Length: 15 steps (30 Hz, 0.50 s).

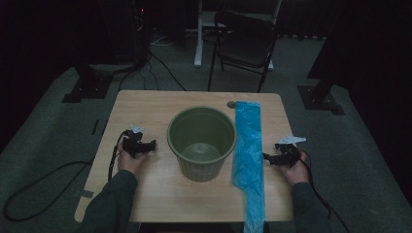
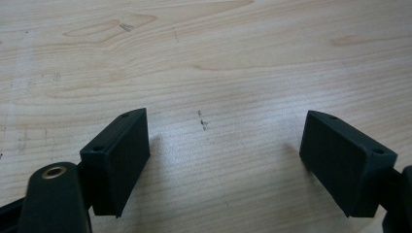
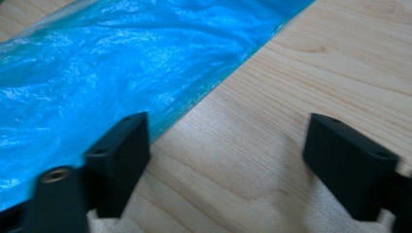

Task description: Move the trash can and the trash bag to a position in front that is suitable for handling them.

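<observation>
On the wooden table [image 1: 160, 194], the green bucket [image 1: 201, 143] stands upright at the centre, with the left gripper [image 1: 145, 145] at its 9 o'clock and the flat blue plastic bag [image 1: 248, 150] lying lengthwise just beside it at 3 o'clock, its near end hanging over the table's front edge. The left gripper's 2 jaws stand wide apart over bare wood, holding nothing. The right gripper [image 1: 268, 157], at the bag's 3 o'clock, also has its 2 jaws spread wide and empty, 1 fingertip [image 3: 124, 155] just at the bag's edge, though whether it touches the plastic I cannot tell.
</observation>
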Available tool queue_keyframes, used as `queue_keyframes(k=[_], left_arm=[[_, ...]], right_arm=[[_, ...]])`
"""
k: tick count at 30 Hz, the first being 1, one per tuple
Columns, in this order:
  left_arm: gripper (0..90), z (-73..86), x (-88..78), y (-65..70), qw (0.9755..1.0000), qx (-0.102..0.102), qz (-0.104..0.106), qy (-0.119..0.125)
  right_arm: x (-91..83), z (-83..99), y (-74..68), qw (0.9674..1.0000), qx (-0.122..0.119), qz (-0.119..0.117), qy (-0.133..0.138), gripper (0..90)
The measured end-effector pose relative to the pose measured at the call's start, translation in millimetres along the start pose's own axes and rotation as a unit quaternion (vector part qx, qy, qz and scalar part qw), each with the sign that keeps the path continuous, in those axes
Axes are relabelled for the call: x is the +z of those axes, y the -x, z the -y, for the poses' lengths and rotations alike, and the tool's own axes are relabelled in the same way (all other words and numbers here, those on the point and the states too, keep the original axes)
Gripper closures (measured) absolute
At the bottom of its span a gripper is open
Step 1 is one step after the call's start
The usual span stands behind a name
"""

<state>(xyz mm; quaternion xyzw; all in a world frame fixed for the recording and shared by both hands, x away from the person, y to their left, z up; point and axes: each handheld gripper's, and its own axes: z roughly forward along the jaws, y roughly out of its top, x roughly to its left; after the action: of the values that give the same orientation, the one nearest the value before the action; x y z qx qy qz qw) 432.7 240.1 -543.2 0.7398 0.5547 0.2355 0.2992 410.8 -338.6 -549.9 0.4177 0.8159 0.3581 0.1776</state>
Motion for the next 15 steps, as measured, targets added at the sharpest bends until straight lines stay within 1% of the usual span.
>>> queue_keyframes(k=[2,3,4,5,6,7,9,10,11,12,13,15], left_arm=[[22.0,-0.7,-2.5,0.1,1.0,0.001,0.002,-0.006],[27.0,-1.3,-4.1,0.3,0.9999,0.002,0.005,-0.009],[32.6,-1.3,-4.1,0.3,0.9999,0.002,0.005,-0.009],[32.6,-1.3,-4.1,0.3,0.9999,0.002,0.005,-0.009],[40.0,-2.4,-6.9,0.5,0.9998,0.008,0.01,-0.017],[42.5,-2.7,-8.3,0.5,0.9996,0.013,0.016,-0.019],[52.9,-3.6,-11.2,-0.3,0.9991,0.019,0.026,-0.028],[55.0,-3.6,-11.2,-0.3,0.9991,0.019,0.026,-0.028],[55.0,-4.2,-13.0,-2.5,0.9985,0.013,0.04,-0.034],[58.4,-4.3,-13.4,-3.4,0.9982,0.01,0.047,-0.035],[58.9,-4.6,-14.2,-4.9,0.9974,0.004,0.061,-0.037],[59.7,-5.6,-16.2,-4.2,0.9973,0.006,0.065,-0.036]], right_arm=[[-2.0,1.1,-0.8,1.0,0.002,0.004,0.008,33.3],[-2.6,1.4,-1.4,0.9999,0.003,0.005,0.01,35.3],[-2.6,1.4,-1.4,0.9999,0.003,0.005,0.01,35.3],[-2.9,1.5,-2.2,0.9999,0.005,0.007,0.011,40.0],[-5.8,-0.5,-3.6,0.9999,0.01,0.011,0.0,51.1],[-7.0,-1.7,-4.3,0.9998,0.014,0.015,-0.007,56.2],[-9.5,-3.9,-6.9,0.9995,0.019,0.021,-0.012,60.7],[-9.5,-3.9,-6.9,0.9995,0.019,0.021,-0.012,60.7],[-10.6,-5.1,-8.1,0.9995,0.019,0.021,-0.011,62.1],[-13.1,-9.2,-12.5,0.9996,0.019,0.02,-0.008,62.9],[-13.8,-10.7,-14.3,0.9996,0.018,0.019,-0.006,63.3],[-15.4,-17.9,-22.9,0.9999,0.007,0.012,-0.001,64.6]])
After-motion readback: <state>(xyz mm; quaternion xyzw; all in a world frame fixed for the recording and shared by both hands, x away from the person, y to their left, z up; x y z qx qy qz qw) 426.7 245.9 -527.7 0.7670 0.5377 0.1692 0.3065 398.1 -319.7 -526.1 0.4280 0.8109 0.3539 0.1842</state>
